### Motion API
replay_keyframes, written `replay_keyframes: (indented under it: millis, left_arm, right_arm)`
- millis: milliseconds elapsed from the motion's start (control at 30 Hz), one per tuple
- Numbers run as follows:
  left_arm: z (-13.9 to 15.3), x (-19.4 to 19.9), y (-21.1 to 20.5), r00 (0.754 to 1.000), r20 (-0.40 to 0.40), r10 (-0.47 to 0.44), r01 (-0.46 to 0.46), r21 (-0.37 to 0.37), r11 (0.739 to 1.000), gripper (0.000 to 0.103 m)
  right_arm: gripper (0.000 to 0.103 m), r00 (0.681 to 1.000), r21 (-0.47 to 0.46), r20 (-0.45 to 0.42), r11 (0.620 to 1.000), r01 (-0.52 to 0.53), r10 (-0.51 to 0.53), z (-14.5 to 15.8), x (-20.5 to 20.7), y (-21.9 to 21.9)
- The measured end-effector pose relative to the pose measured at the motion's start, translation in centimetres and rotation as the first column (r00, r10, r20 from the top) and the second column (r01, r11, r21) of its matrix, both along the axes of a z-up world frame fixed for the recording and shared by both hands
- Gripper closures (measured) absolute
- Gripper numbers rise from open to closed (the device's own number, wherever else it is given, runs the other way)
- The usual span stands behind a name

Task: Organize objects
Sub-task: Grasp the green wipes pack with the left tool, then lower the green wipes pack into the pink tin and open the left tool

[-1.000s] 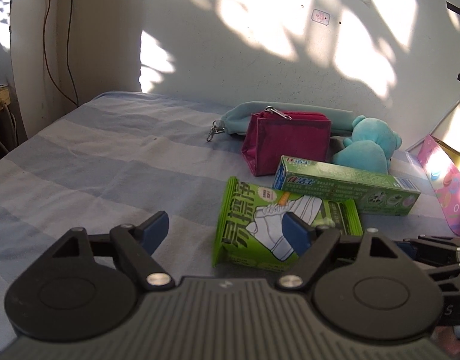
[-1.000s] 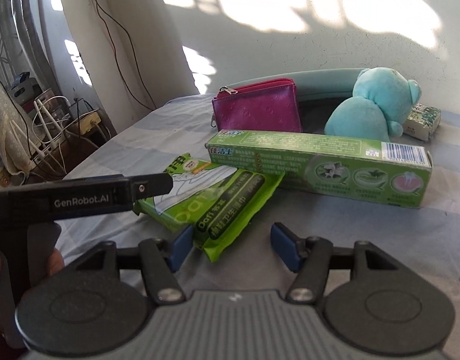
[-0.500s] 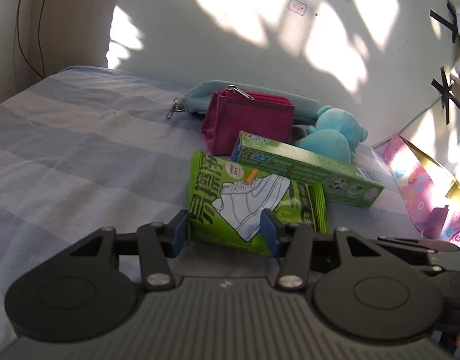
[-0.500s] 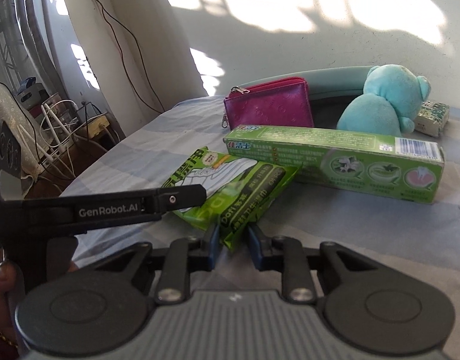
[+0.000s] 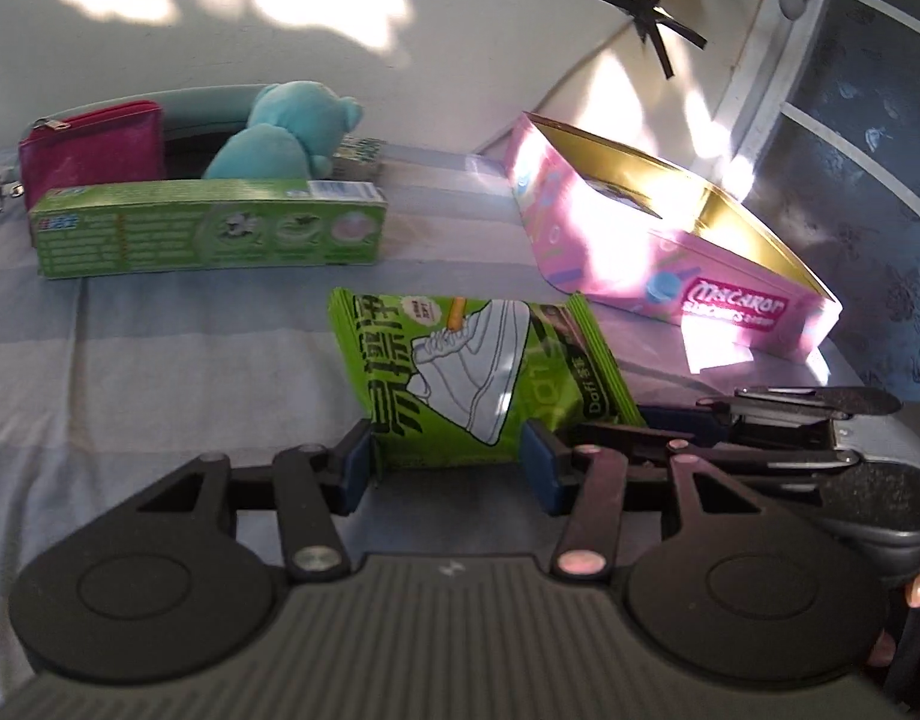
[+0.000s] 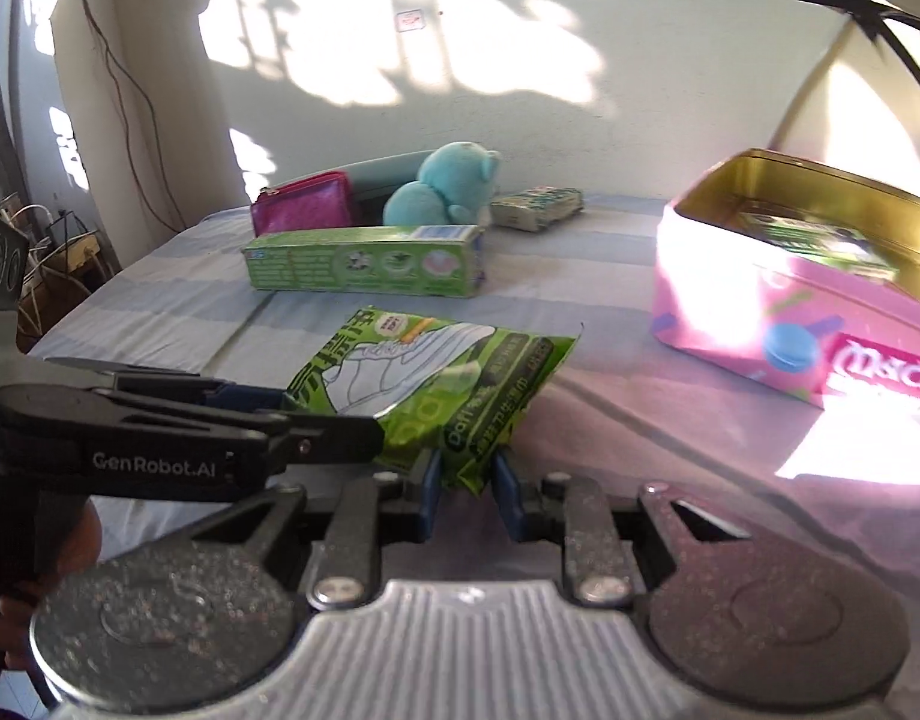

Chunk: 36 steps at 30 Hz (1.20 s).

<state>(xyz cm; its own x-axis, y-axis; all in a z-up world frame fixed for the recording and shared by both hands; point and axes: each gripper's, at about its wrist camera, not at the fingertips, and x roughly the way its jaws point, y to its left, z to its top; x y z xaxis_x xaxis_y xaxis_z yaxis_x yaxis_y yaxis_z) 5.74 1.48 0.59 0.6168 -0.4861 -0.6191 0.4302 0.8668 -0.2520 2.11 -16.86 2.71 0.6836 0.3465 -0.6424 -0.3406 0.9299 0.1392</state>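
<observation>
A green wipes packet (image 5: 478, 384) with a white sneaker printed on it hangs a little above the striped bedsheet (image 5: 159, 372). My left gripper (image 5: 447, 468) is shut on its near edge. My right gripper (image 6: 464, 495) is shut on the packet's (image 6: 423, 384) other corner, and its fingers (image 5: 670, 420) show at the right of the left wrist view. An open pink Macaron tin (image 5: 670, 240) stands to the right; in the right wrist view the tin (image 6: 778, 294) holds a green box.
A long green toothpaste box (image 5: 207, 228), a magenta zip pouch (image 5: 93, 150), a turquoise plush bear (image 5: 279, 132) and a small patterned pack (image 6: 538, 207) lie at the far side by the wall. Cables and a socket strip (image 6: 57, 228) sit off the bed's left edge.
Both grippers closed on the green packet, then swung right with it, away from the toothpaste box and toward the pink tin, which now fills the right of both views.
</observation>
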Motion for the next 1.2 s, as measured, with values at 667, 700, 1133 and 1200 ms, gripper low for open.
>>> replay_keyframes:
  millis: [667,700,1133,1200]
  left_arm:
    - [0.4,3.0,-2.9,0.989,-0.137,-0.051,0.041,-0.076,0.996,0.053]
    - [0.8,2.8,-3.5,0.988,-0.143,-0.058,0.048,-0.074,0.996,0.053]
    - [8.0,6.8,-16.3,0.955,0.072,-0.288,0.294,-0.076,0.953,0.053]
    - [7.4,8.1,-19.1,0.945,0.045,-0.323,0.325,-0.072,0.943,0.053]
  right_arm:
    - [0.074,0.999,0.264,-0.029,0.963,0.048,-0.042,-1.6,0.9,-7.5]
    - [0.076,0.999,0.234,-0.007,0.971,0.04,-0.039,-1.4,0.6,-7.2]
    - [0.078,0.863,0.136,0.408,0.955,0.265,-0.298,5.5,-0.7,-15.2]
    - [0.078,0.851,0.129,0.394,0.937,0.323,-0.348,5.3,0.3,-17.0]
